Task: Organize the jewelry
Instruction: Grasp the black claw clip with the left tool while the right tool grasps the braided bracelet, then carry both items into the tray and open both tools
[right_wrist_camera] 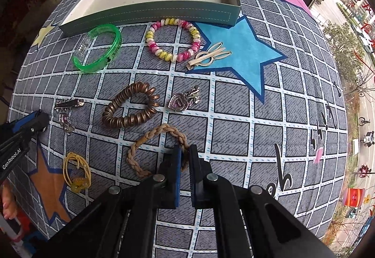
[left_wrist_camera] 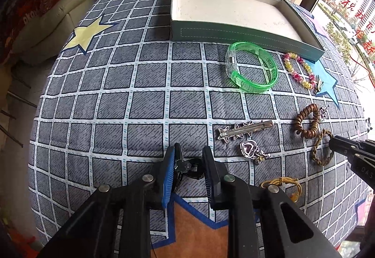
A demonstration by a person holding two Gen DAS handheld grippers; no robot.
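Observation:
An empty green tray (left_wrist_camera: 246, 34) with a white floor stands at the back of the table; it also shows in the right wrist view (right_wrist_camera: 150, 13). My left gripper (left_wrist_camera: 188, 157) is open around a black hair clip (left_wrist_camera: 187, 167) lying on the cloth. My right gripper (right_wrist_camera: 185, 155) has closed on the near side of a braided tan bracelet (right_wrist_camera: 143, 140). Loose on the cloth lie a green bangle (right_wrist_camera: 103, 49), a pink-yellow bead bracelet (right_wrist_camera: 173, 39), a brown coil tie (right_wrist_camera: 130, 109), a heart pendant (right_wrist_camera: 181, 101) and a yellow band (right_wrist_camera: 77, 171).
A gold rabbit clip (right_wrist_camera: 208, 57) lies on the blue star. A silver star clip (left_wrist_camera: 243, 130) and a second heart pendant (left_wrist_camera: 252, 151) lie right of my left gripper. The checked cloth (left_wrist_camera: 117, 94) falls away at the table edges. A window is at the right.

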